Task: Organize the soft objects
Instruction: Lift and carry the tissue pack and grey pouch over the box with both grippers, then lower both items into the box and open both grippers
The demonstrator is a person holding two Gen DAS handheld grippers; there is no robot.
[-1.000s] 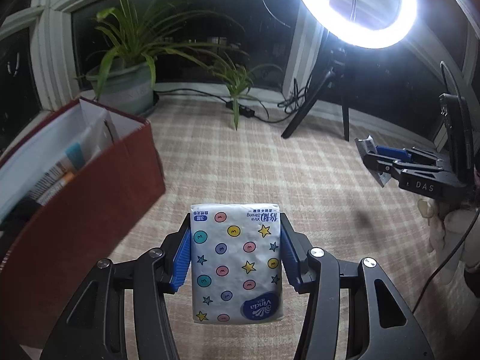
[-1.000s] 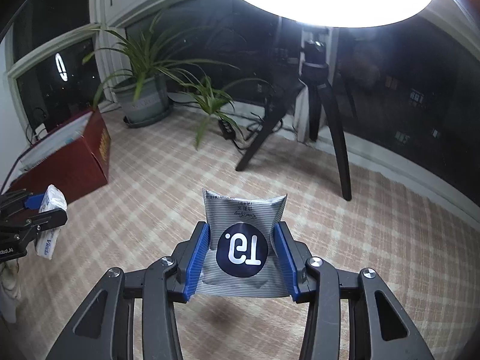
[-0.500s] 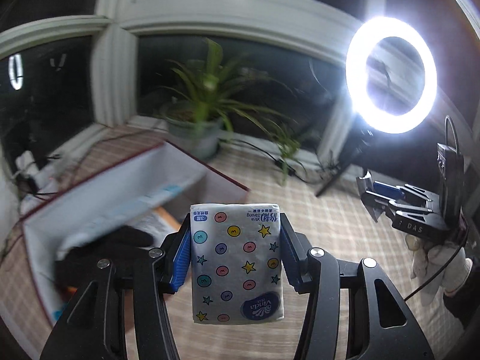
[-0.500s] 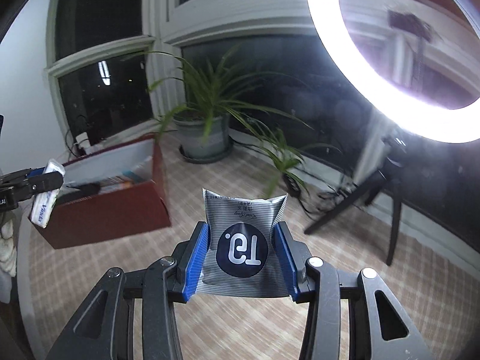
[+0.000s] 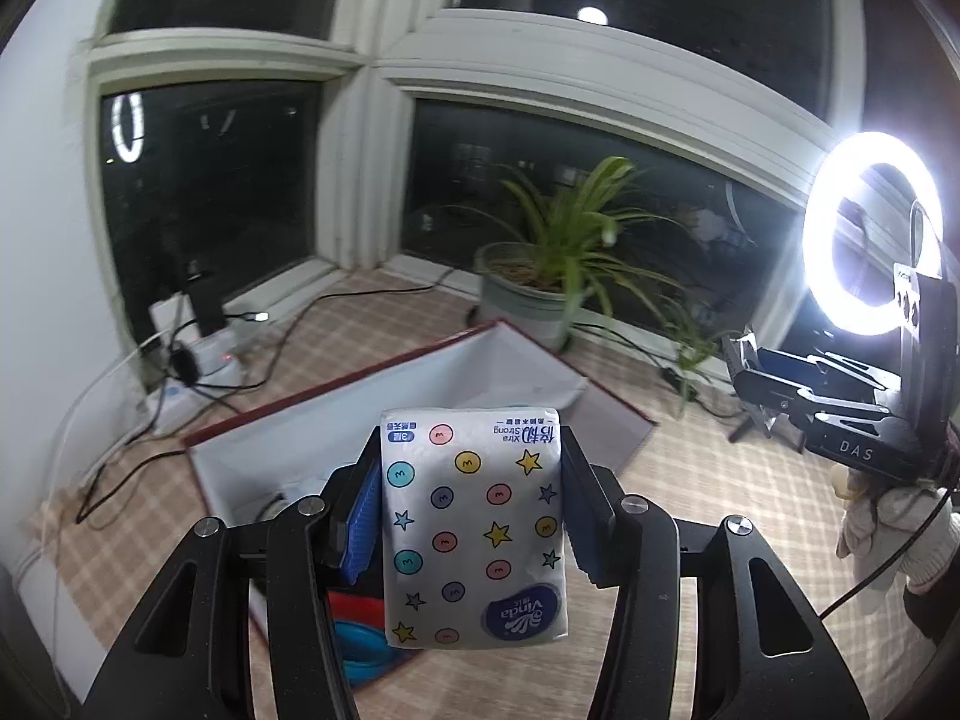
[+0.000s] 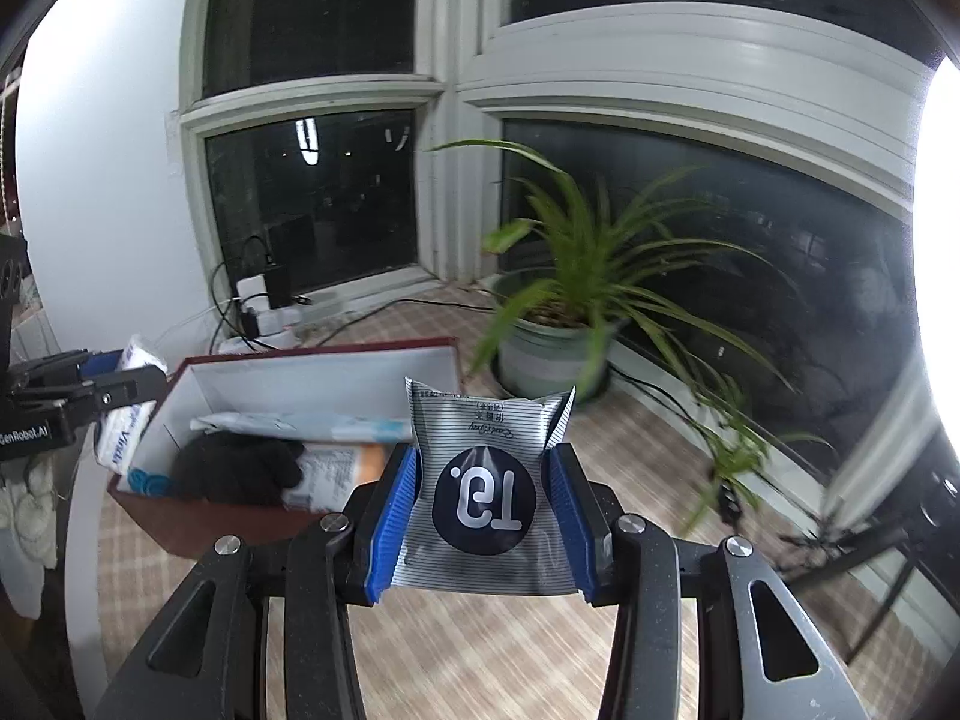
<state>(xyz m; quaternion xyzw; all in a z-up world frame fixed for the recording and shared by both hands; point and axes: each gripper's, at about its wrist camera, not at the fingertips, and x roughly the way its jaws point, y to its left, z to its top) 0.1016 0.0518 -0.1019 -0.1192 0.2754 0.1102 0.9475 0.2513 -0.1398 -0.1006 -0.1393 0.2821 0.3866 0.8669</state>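
Observation:
My left gripper [image 5: 471, 468] is shut on a white tissue pack [image 5: 474, 528] printed with coloured dots and stars, held over the open dark-red box [image 5: 420, 384] with a white lining. My right gripper [image 6: 483, 462] is shut on a grey striped sachet [image 6: 486, 480] bearing a dark round logo, just right of the same box [image 6: 210, 516]. Inside the box lie a black soft item [image 6: 237, 468], white packets and something blue. The left gripper with its tissue pack [image 6: 123, 420] shows at the left edge of the right wrist view; the right gripper [image 5: 744, 360] appears far right in the left wrist view.
The floor is a beige checked mat [image 6: 480, 648]. A potted plant [image 6: 558, 354] stands behind the box by the window. A power strip with cables [image 5: 198, 354] lies in the left corner. A bright ring light [image 5: 870, 234] on a tripod stands at the right. A gloved hand [image 5: 888, 528] holds the right gripper.
Both grippers have swung left and risen toward the red box, still holding their packs. The box now sits under the left gripper and beside the right one.

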